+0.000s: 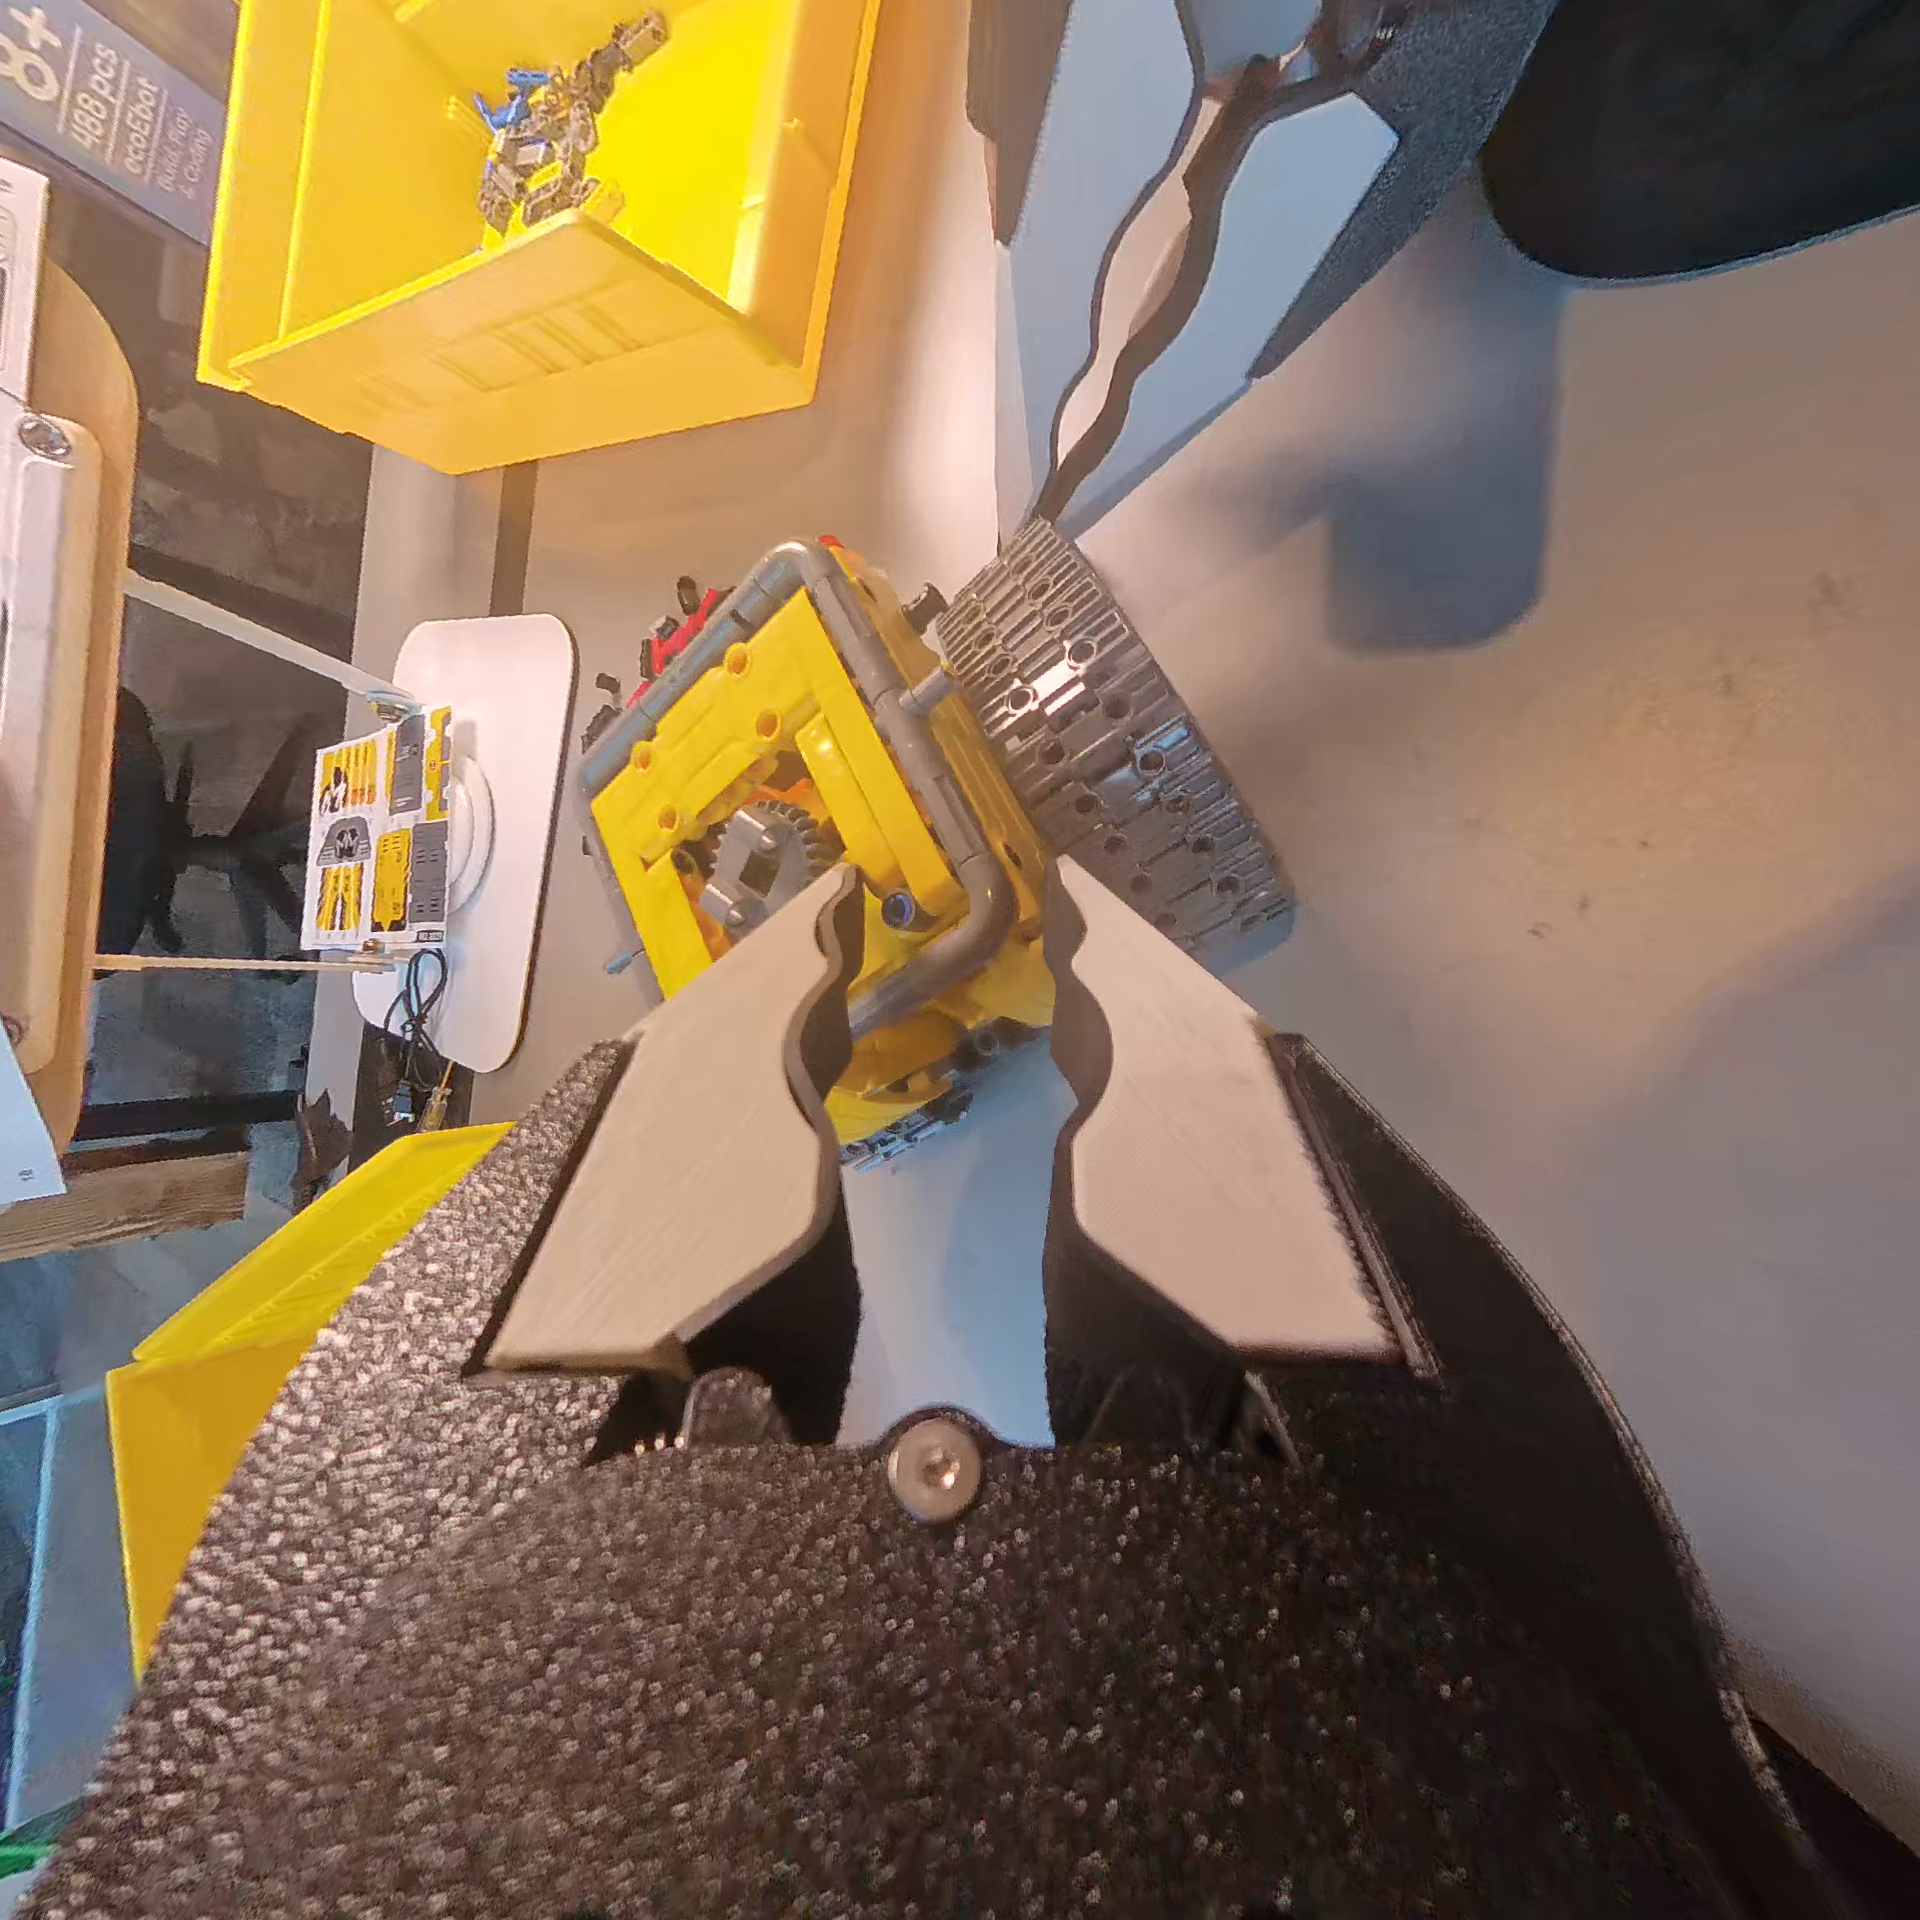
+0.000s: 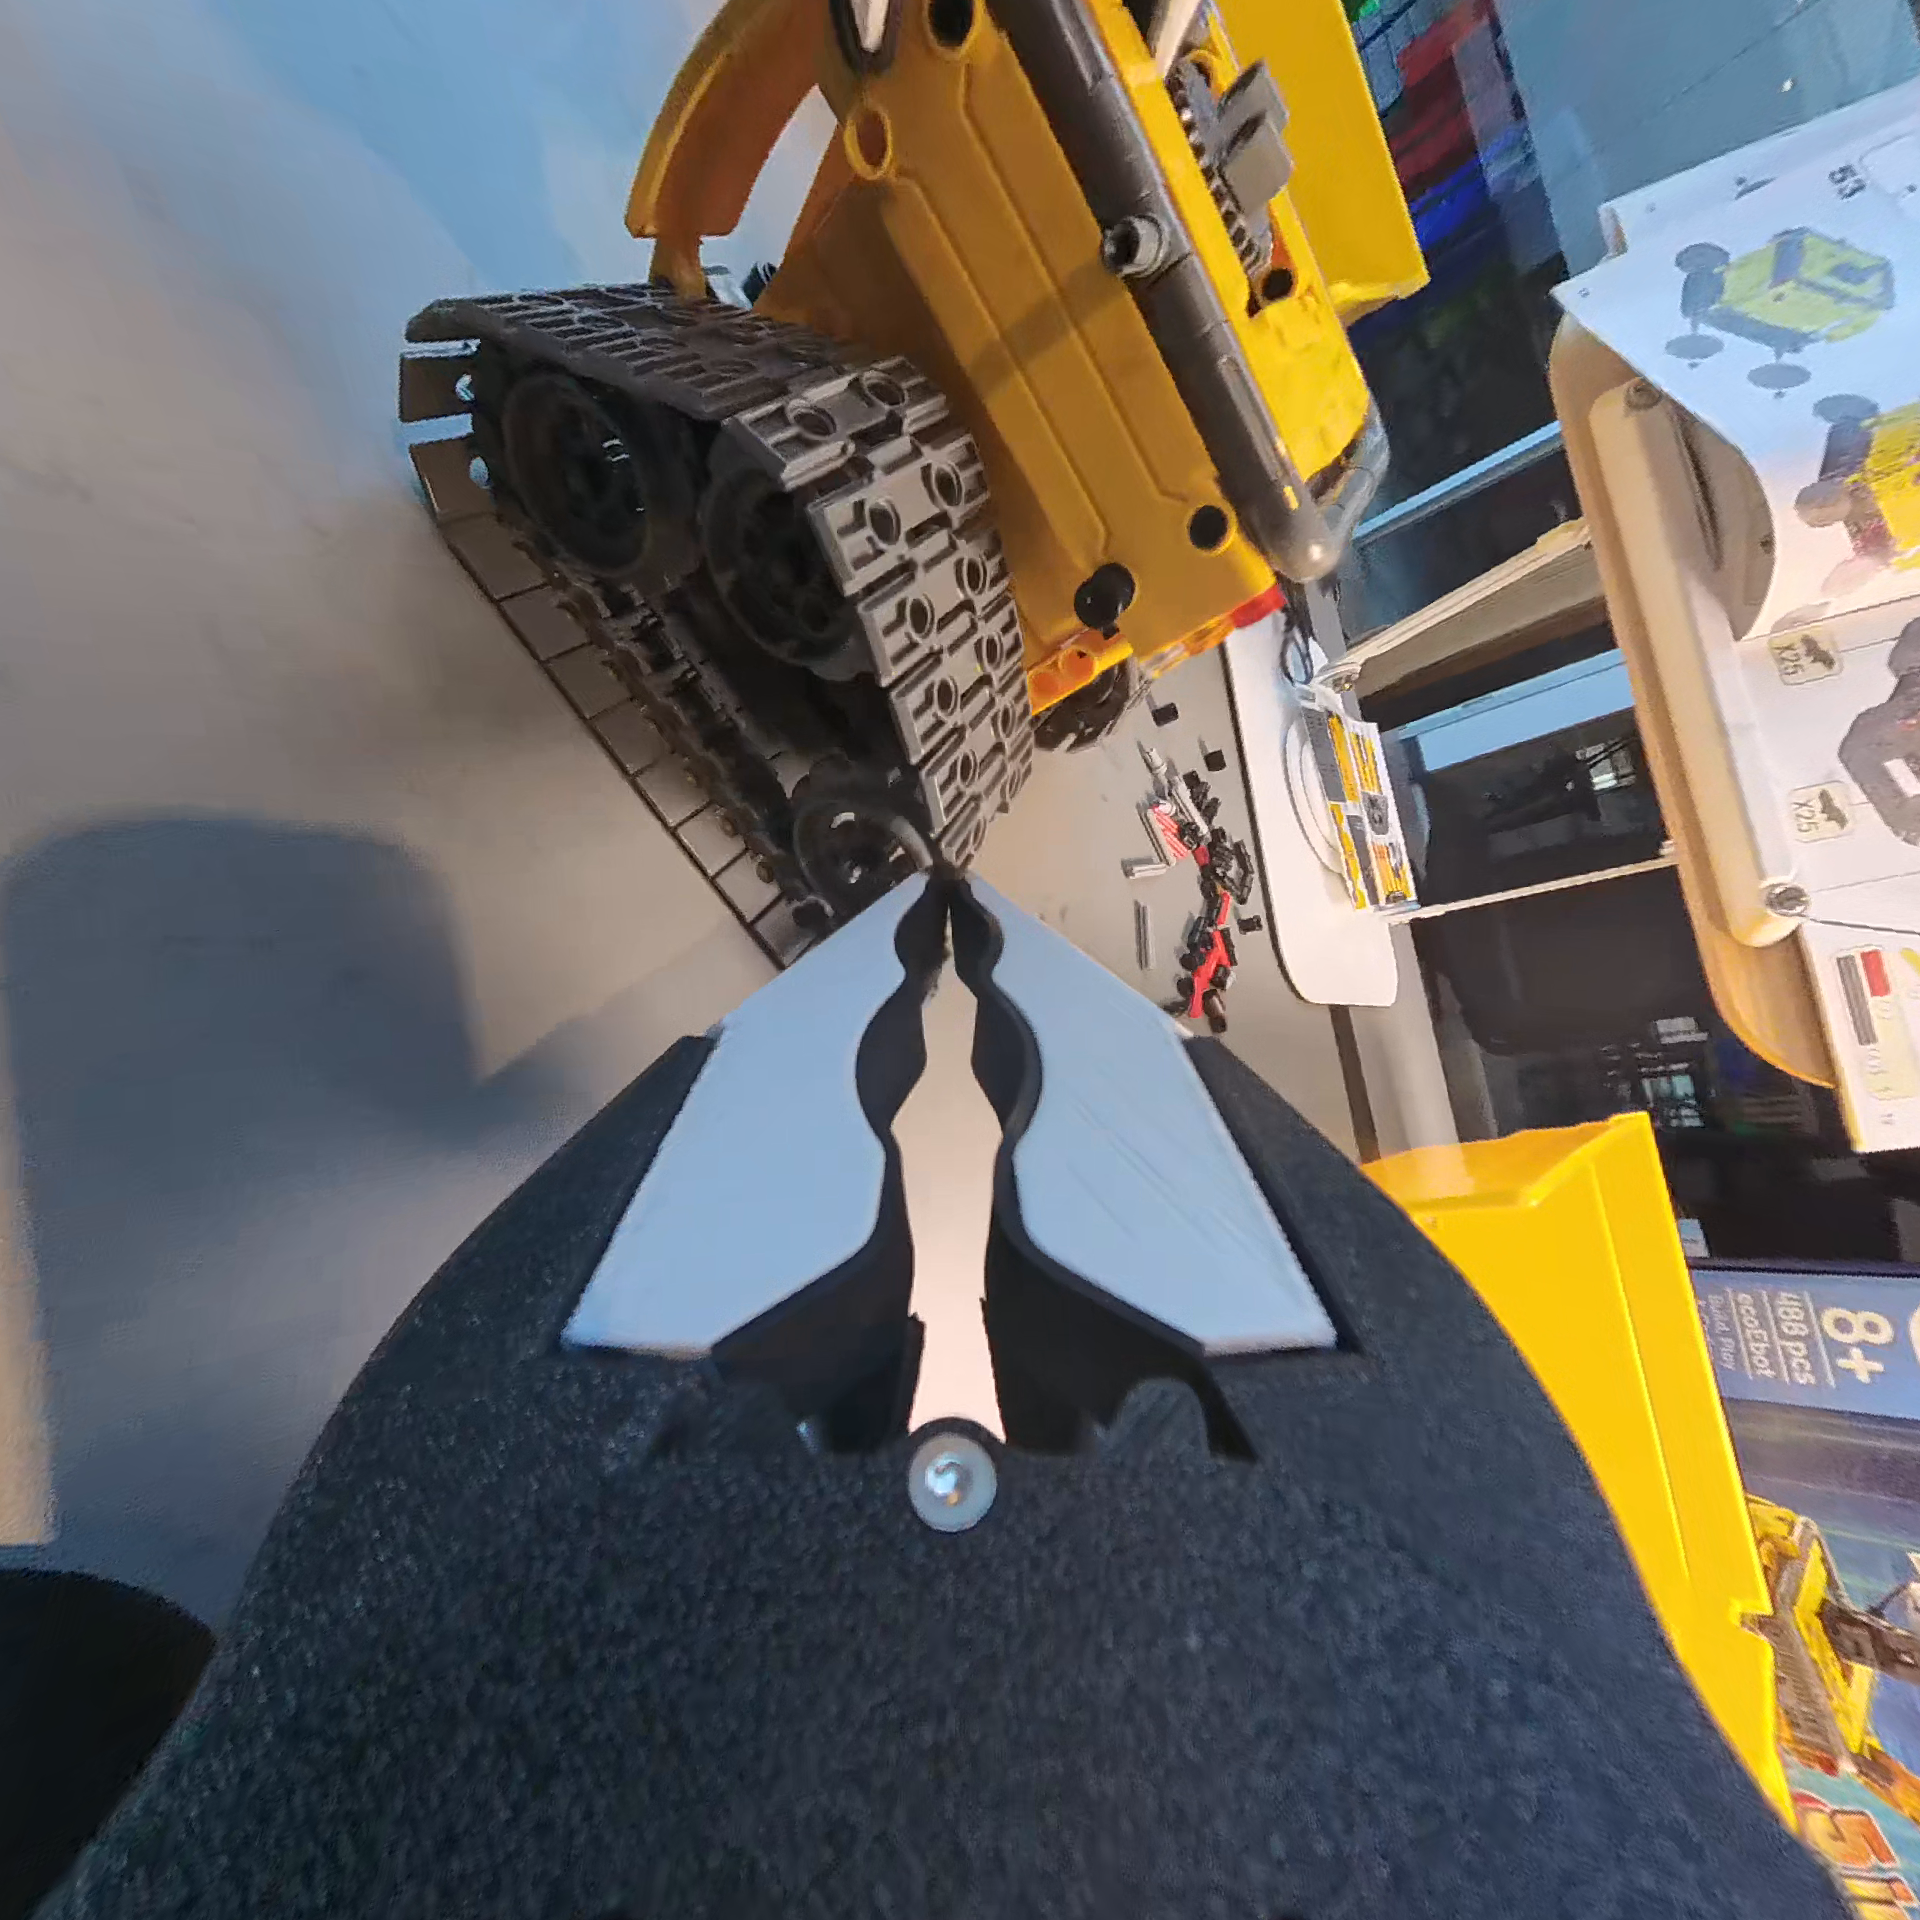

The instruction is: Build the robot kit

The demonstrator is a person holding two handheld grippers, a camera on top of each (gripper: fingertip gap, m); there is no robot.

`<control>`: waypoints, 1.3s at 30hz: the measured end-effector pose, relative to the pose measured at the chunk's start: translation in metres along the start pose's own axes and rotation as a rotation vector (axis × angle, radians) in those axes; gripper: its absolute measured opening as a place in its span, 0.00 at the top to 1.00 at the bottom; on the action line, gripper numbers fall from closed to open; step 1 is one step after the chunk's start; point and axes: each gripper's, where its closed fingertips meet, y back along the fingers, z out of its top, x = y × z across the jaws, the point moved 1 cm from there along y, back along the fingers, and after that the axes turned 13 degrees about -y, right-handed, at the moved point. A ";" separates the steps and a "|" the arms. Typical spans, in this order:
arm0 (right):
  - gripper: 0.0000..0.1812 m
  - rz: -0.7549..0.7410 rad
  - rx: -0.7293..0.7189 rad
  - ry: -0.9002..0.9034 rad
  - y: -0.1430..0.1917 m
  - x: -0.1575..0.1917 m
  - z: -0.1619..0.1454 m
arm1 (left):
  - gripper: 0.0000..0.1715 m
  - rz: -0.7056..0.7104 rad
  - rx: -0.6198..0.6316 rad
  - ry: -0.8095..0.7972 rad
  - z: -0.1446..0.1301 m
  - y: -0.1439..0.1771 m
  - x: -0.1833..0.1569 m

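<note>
Brick-built yellow tracked vehicle (image 1: 831, 810) at centre of white table (image 1: 1558, 831). Left gripper (image 1: 951, 935) clamps its stiff body; right gripper (image 2: 948, 883), at one o'clock, pinches the grey track (image 2: 914, 623). Likely light, fragile; frame grips safest.

Pale grey tabletop (image 1: 1558, 831), warm light and hard shadows; dark shelving (image 2: 1558, 997) beyond table edge.
</note>
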 end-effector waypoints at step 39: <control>0.72 0.530 -0.059 -0.330 0.005 0.069 0.043 | 0.81 -0.081 -0.119 -0.015 -0.030 0.045 -0.010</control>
